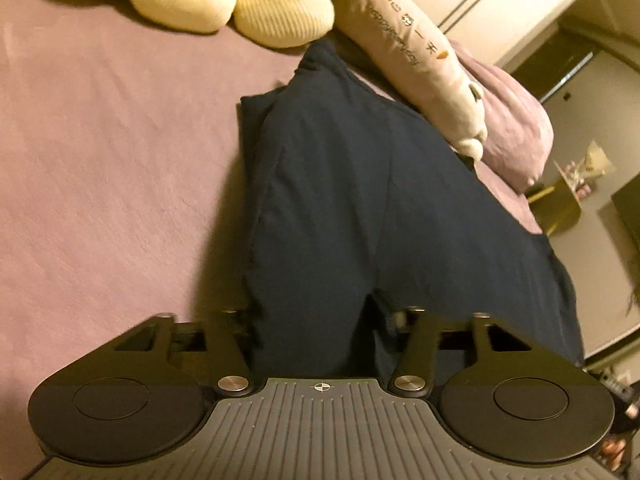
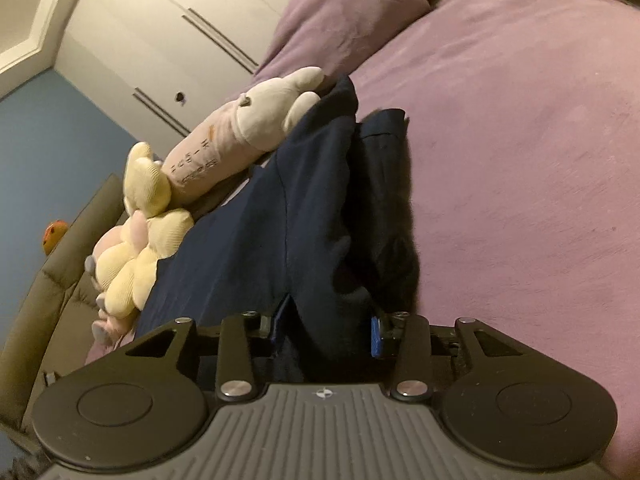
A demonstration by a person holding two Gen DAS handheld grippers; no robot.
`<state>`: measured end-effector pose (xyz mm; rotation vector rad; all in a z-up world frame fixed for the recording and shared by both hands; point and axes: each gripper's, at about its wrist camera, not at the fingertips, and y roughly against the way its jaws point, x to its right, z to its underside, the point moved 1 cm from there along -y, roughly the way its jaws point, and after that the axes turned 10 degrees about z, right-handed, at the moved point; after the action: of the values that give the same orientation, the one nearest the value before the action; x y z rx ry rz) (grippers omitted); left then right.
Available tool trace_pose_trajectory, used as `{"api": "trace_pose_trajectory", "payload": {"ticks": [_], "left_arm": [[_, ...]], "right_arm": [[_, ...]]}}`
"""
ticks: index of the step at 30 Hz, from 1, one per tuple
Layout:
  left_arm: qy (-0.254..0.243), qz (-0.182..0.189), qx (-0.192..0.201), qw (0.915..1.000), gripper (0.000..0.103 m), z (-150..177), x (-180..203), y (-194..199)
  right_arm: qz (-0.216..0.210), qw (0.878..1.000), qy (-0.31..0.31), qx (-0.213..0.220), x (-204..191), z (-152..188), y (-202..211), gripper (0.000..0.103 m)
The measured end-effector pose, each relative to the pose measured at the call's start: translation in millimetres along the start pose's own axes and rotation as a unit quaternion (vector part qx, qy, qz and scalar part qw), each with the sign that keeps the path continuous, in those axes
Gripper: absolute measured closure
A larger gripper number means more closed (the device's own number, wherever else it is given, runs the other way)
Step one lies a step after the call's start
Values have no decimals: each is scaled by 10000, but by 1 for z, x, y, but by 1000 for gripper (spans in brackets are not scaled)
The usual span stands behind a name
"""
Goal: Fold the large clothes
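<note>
A dark navy garment (image 1: 360, 184) lies folded lengthwise on the purple bed sheet (image 1: 100, 140), running away from me toward the plush toys. My left gripper (image 1: 320, 320) is shut on its near end; cloth fills the gap between the jaws and hides the fingertips. In the right wrist view the same garment (image 2: 256, 232) lies bunched in thick folds on the sheet (image 2: 520, 140). My right gripper (image 2: 328, 328) is shut on a thick fold of it, and the blue pads (image 2: 375, 336) press against the cloth from both sides.
Cream plush toys (image 1: 224, 0) and a long pale plush with printed text (image 1: 412, 44) lie at the garment's far end, beside a purple pillow (image 1: 516, 120). White wardrobe doors (image 2: 160, 20) and a padded headboard (image 2: 48, 280) stand behind the bed. Bare sheet stretches to the garment's side.
</note>
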<state>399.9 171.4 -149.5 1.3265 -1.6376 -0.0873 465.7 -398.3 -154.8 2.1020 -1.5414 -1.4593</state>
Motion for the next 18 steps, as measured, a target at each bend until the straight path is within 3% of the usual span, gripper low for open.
{"api": "trace_pose_trajectory", "payload": {"ticks": [4,11,14,18], "left_arm": [[-53,141,95,9998,69,-8,11,23],[-208,576,255,9978,73,-10,46,83],[-277,673,189,9972,73,9,57,122],[-187,590,-136,9980,72,60,58,173]], "right_arm": [[-238,9996,-152,-39,-7,-3,15,85],[-858,9960,-173,-158,-33,-5,59,90],[-1006,9945,-95,-259,-40,9,89,90],[-1129,9920,-252,-508,-30,46,138,90]]}}
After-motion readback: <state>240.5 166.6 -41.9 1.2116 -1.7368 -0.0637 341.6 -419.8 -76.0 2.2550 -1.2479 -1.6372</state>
